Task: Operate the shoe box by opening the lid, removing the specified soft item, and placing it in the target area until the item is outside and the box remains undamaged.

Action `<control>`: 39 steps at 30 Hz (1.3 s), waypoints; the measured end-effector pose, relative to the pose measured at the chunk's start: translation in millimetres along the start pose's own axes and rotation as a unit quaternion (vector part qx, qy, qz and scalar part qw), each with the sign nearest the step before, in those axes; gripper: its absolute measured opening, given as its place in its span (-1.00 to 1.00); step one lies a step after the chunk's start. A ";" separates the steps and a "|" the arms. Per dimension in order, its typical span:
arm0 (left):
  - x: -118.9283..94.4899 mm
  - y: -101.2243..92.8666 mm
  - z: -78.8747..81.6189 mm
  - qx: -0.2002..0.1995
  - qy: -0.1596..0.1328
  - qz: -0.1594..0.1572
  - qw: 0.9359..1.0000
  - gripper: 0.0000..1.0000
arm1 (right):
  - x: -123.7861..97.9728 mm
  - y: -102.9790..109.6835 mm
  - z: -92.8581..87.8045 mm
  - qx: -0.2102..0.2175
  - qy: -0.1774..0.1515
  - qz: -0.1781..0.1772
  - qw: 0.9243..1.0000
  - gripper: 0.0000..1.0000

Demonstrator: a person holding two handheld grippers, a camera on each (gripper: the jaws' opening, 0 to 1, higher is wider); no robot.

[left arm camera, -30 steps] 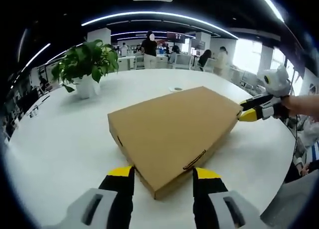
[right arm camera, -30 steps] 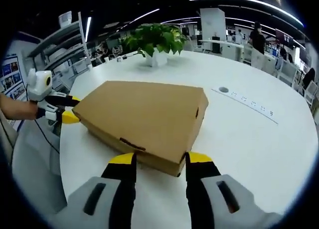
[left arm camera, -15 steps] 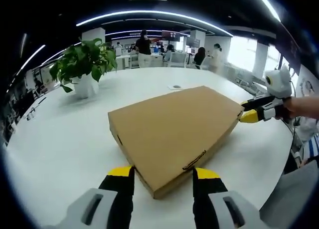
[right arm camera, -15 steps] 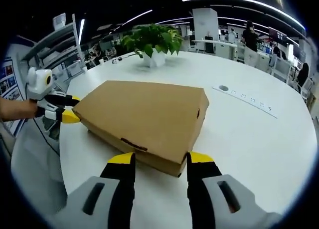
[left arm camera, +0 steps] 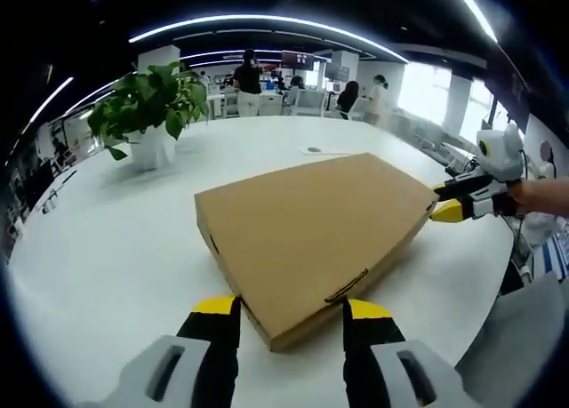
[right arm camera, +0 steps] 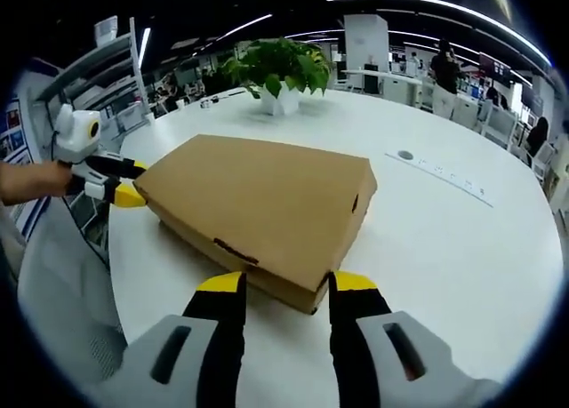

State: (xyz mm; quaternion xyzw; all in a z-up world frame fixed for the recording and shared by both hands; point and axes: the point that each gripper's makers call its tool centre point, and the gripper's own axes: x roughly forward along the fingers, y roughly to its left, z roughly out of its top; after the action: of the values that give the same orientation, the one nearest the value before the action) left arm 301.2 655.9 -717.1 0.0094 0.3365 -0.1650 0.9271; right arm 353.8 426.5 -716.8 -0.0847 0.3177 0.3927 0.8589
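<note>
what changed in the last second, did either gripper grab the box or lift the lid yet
Nothing has visibly changed. The cardboard shoe box is still shut on the white table. The left gripper and right gripper still stand open at opposite corners, not closed on it. Only the cameras shifted slightly.

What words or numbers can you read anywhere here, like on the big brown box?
No text can be read in these pictures.
The box is plain brown, with no visible print on its lid or sides.
The posters on the wall at the left of the right gripper view are too small and blurred to read.
The screen far across the room is too blurred to read.
</note>
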 end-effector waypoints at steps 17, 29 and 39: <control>-23.7 26.2 -15.7 0.024 0.021 -0.031 0.999 -0.09 | -2.8 48.1 -9.0 0.002 -0.007 -0.008 1.000 -0.38; -38.7 41.6 -26.6 0.041 0.034 -0.047 0.997 -0.10 | -3.8 79.4 -12.7 0.007 -0.022 -0.016 1.000 -0.38; -48.7 59.8 -33.2 0.060 0.046 -0.060 0.995 -0.09 | -1.3 104.7 -13.8 0.008 -0.028 -0.012 1.000 -0.39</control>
State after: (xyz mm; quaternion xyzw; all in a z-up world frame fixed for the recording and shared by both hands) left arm 264.2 731.4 -717.9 0.0527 0.3684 -0.2398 0.8966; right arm 270.3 491.1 -715.9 -0.0704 0.2958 0.3824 0.8725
